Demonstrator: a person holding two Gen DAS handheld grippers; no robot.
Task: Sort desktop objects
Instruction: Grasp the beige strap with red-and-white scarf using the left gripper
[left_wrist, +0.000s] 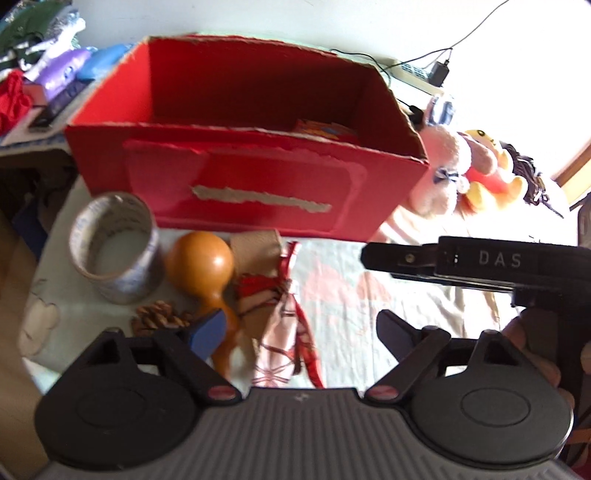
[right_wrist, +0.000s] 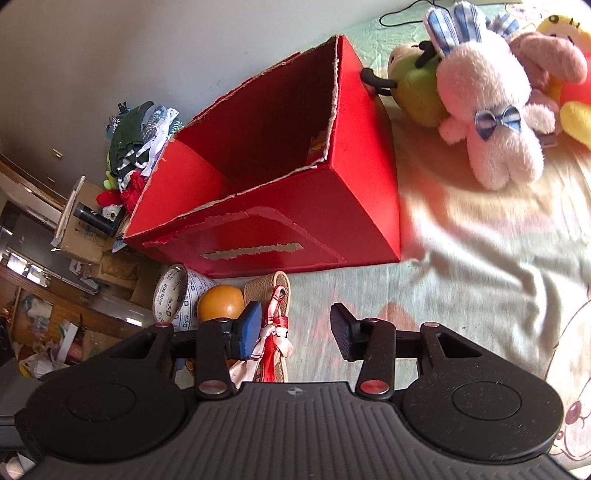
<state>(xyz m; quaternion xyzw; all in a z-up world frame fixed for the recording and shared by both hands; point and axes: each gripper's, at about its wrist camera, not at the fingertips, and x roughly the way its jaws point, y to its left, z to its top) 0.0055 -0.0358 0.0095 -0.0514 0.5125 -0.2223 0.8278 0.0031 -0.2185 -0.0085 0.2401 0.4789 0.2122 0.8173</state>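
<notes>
**Both grippers empty before the red box**

The left gripper (left_wrist: 301, 330) hovers with jaws wide apart, holding nothing, over the gourd (left_wrist: 201, 267) and the tasselled cloth (left_wrist: 284, 321). The right gripper (right_wrist: 295, 330) is likewise spread and empty. Tape roll (left_wrist: 114, 251), gourd and cloth lie just before the open box (left_wrist: 240, 184); plush toys (right_wrist: 491, 110) sit to its right.

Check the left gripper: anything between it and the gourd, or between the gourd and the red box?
Nothing visible blocks either. The left gripper is open with the orange gourd just ahead beside its left finger. The tape roll and patterned pouch flank it. The red box behind is open-topped; only its front wall needs clearing.
</notes>
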